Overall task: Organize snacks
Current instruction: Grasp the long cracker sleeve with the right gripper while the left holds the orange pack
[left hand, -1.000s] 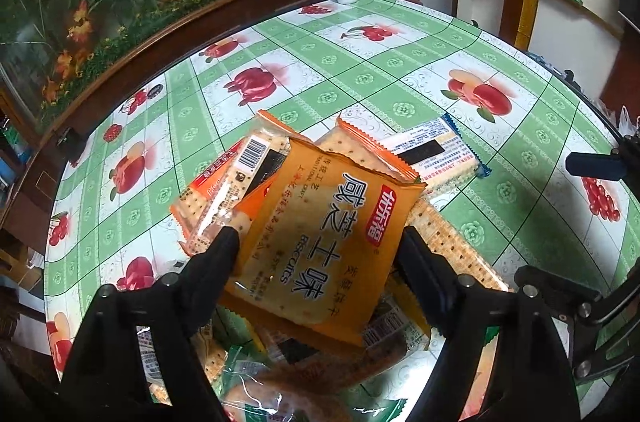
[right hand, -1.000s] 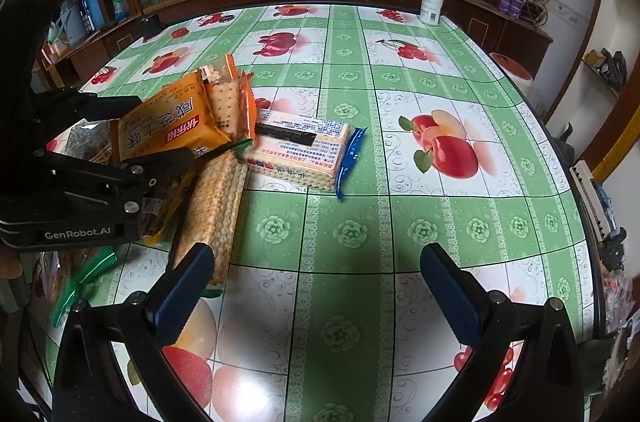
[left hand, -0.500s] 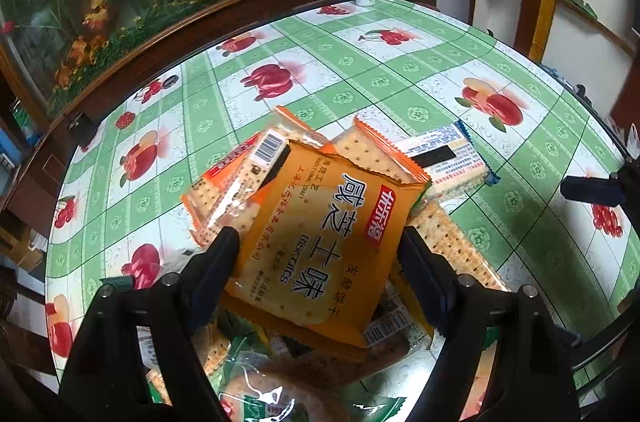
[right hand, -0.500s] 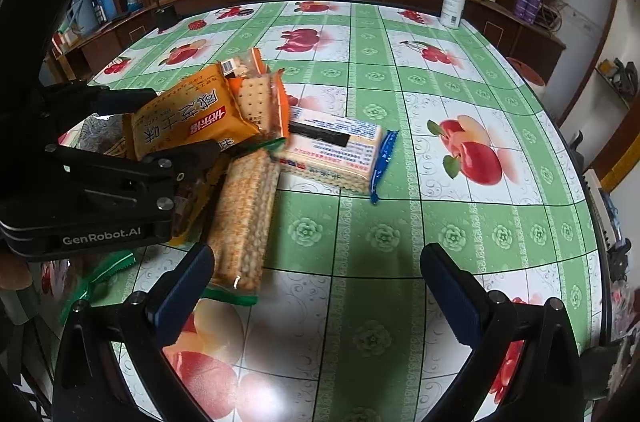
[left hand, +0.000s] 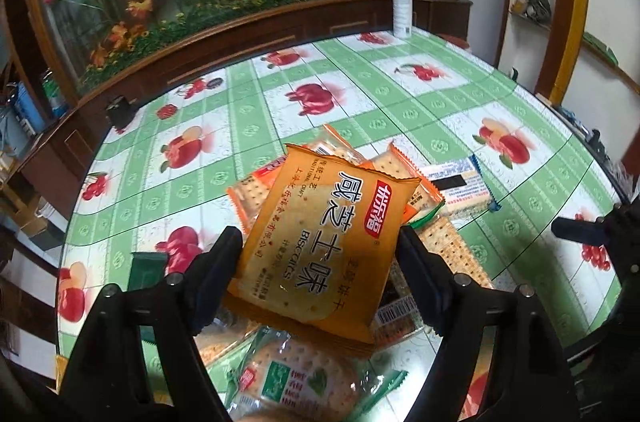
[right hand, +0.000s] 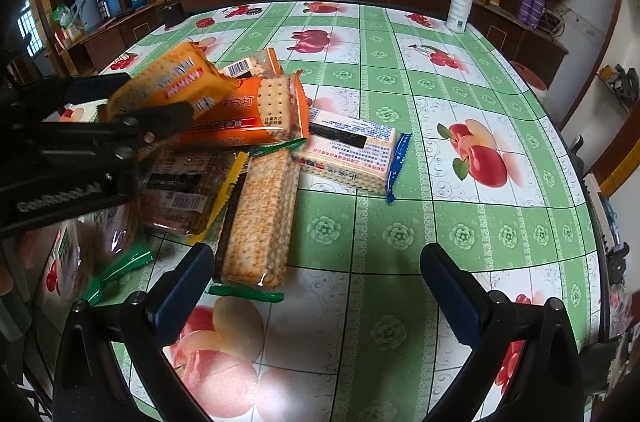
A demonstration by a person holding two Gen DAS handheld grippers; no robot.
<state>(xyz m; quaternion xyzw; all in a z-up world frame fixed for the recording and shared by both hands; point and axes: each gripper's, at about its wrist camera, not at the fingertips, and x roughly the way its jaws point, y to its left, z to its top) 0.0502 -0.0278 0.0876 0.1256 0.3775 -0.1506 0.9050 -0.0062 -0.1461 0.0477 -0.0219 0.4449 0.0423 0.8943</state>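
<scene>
**A:** Snacks are mostly sitting heaped on the bench [right hand: 400, 230]. The left gripper [left hand: 320, 254] is lifting an orange biscuit pack [left hand: 328, 242] clear of the pile, jaws closing on its two sides, probably so it isn't dragging the others along.

**B:** And the right gripper [right hand: 316, 286]?

**A:** Jaws spread, gripping nothing, hovering near the long cracker sleeve [right hand: 260, 218]. I'm guessing it's waiting.

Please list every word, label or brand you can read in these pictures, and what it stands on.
"BISCUITS": yellow biscuit packet, which the closing left gripper is holding.
"GenRobot.AI", blurred: left gripper's body, right wrist view.
Fine print on the white packet, spray bottle label, barcodes: too small.
</scene>
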